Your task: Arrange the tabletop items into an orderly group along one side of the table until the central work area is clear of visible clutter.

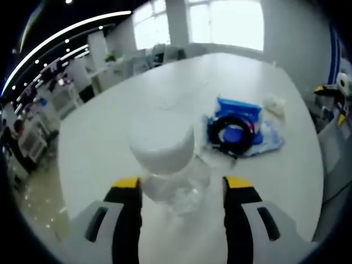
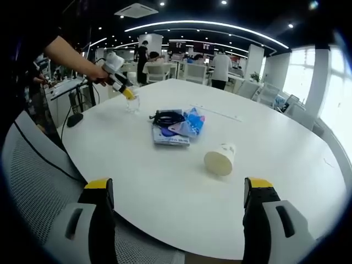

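Clear plastic jar (image 1: 168,165) with white lid between jaws of left tool (image 1: 183,190), apparently gripped, near bench (image 2: 165,181) edge. Right tool (image 2: 179,190) spread wide, idle. Paper cup (image 2: 220,159) tipped over mid-bench, blue pouch with black cable (image 2: 177,125) beyond. Likely next: set jar aside, fetch cup.

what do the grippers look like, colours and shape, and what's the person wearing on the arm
Each gripper, left and right, has two broad grey jaws with black inner faces, dark oval slots and yellow tips. In the right gripper view the left gripper shows a pale body with yellow tips; the person's arm comes from a dark sleeve.
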